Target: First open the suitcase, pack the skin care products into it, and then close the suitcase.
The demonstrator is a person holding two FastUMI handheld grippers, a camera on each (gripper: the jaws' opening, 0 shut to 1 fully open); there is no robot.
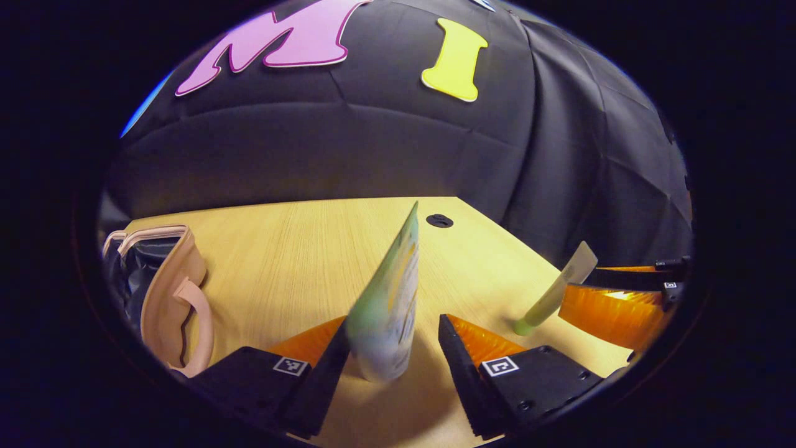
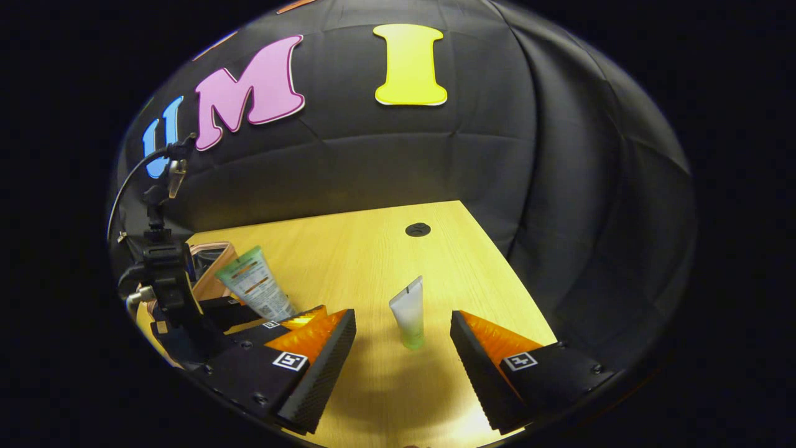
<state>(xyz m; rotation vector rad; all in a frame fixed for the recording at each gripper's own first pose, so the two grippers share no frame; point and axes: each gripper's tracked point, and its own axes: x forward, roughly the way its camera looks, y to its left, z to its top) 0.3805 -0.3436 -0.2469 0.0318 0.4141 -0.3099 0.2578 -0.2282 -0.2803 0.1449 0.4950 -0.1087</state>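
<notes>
Packing step. Suitcase (image 1: pixel 163 292) sits open at the surface's (image 1: pixel 298 249) left edge. Left tongs (image 1: pixel 392 348) apart around the large green tube (image 1: pixel 388 311), standing on its cap; one finger looks close, contact unclear. Right tongs (image 2: pixel 403 345) apart, small tube (image 2: pixel 408 314) standing between and ahead. Next: close, lift, carry left. Cable hole (image 2: pixel 418 229) well clear of both.

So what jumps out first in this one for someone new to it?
The green tube standing cap-down between the open fingers of the left gripper, on the table. Next, a smaller white tube stands upright ahead of the open right gripper, untouched. At the table's left edge sits the pink suitcase, its lid already open.
</notes>
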